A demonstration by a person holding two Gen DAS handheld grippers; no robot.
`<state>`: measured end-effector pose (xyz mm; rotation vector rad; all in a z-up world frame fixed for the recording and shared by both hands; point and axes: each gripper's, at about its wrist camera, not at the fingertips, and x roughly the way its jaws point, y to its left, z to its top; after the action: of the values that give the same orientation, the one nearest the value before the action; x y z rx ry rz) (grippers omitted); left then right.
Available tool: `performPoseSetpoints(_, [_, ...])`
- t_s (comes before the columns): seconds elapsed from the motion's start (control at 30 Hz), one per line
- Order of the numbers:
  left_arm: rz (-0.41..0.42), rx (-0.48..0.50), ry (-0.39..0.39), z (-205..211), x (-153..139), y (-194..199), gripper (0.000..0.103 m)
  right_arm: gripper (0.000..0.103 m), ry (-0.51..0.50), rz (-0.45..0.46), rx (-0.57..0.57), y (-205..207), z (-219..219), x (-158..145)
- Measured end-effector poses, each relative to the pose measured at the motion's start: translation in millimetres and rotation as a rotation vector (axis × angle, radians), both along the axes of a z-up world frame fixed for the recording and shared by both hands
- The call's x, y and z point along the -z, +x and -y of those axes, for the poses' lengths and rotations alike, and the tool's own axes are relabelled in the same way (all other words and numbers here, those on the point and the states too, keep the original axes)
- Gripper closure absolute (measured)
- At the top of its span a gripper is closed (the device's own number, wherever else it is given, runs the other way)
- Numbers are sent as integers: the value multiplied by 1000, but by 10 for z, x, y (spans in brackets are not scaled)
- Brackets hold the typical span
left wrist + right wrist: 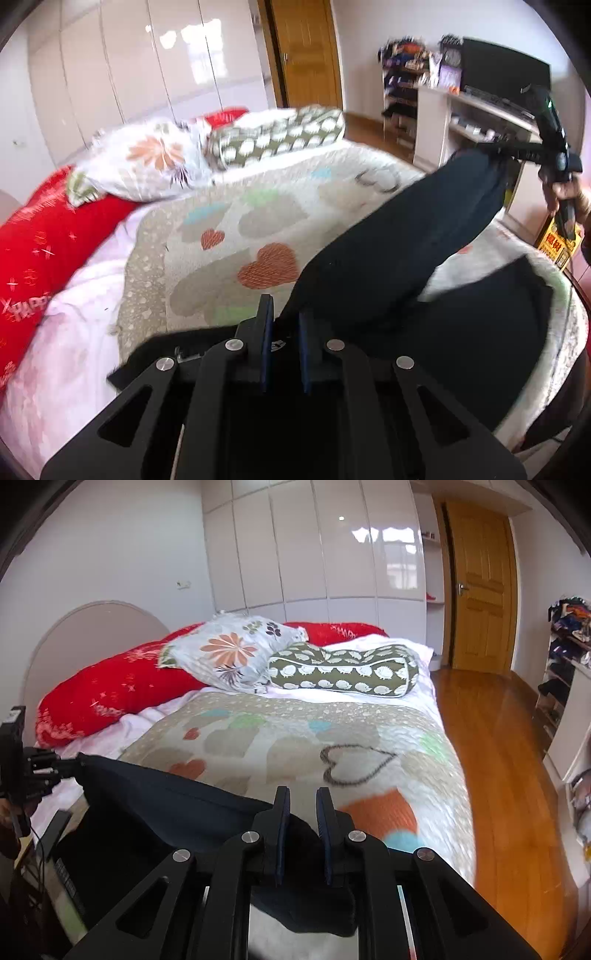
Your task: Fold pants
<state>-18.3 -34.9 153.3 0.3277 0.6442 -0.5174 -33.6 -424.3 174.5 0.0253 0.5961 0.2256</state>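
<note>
The wide bed point(424, 775) carries everything here, covered by a fleecy cream blanket printed with orange, grey and green hearts point(295, 738) that runs to its foot edge. Along the head edge lies a long red bolster with pale lettering point(110, 694), and against it a white cushion with an orange flower print point(229, 653) leans beside a cylindrical olive pillow patterned with white hedgehogs point(343, 672).

The dark navy fabric pants point(399, 236) are at the foot edge of the bed, partly lifted: one stretch of cloth hangs taut in the air between my two tools, while the rest lies spread on the blanket near the foot corner.

My left gripper point(286, 314) has its blue-padded fingers drawn close together with the edge of the pants pinched between them. From the right wrist view the same gripper shows at the left side, clamped on the far end of the raised cloth.

My right gripper point(303, 801) is likewise nearly closed, its fingers nipping a bunched fold of the pants low between the pads. In the left wrist view it appears raised above the bed's right foot corner, holding the upper end of the cloth.
</note>
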Motion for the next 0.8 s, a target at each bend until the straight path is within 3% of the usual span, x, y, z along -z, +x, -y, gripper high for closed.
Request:
performPoseSetpoints(0.17, [44, -5, -45, -27, 127, -692, 93, 89, -45, -63, -46, -744, -68, 291])
performPoseSetpoints(0.33, [-102, -20, -43, -82, 702, -973, 93, 89, -57, -195, -64, -1191, -131, 835])
performPoseSetpoints(0.47, [-150, -15, -7, -71, 949, -1225, 95, 89, -49, -265, -72, -1454, -168, 1145])
performPoseSetpoints(0.53, [-159, -21, 1, -94, 1000, -1292, 95, 96, -35, -278, -66, -1541, -152, 1202])
performPoseSetpoints(0.63, [-143, -19, -16, -128, 990, -1405, 96, 96, -32, -265, -40, -1622, -55, 1202])
performPoseSetpoints(0.7, [-134, -13, -8, -132, 1021, -1466, 96, 95, -50, -293, -6, -1613, -9, 1268])
performPoseSetpoints(0.8, [-131, -24, 11, -123, 1104, -1491, 95, 88, 16, -325, 29, -1595, 130, 1205])
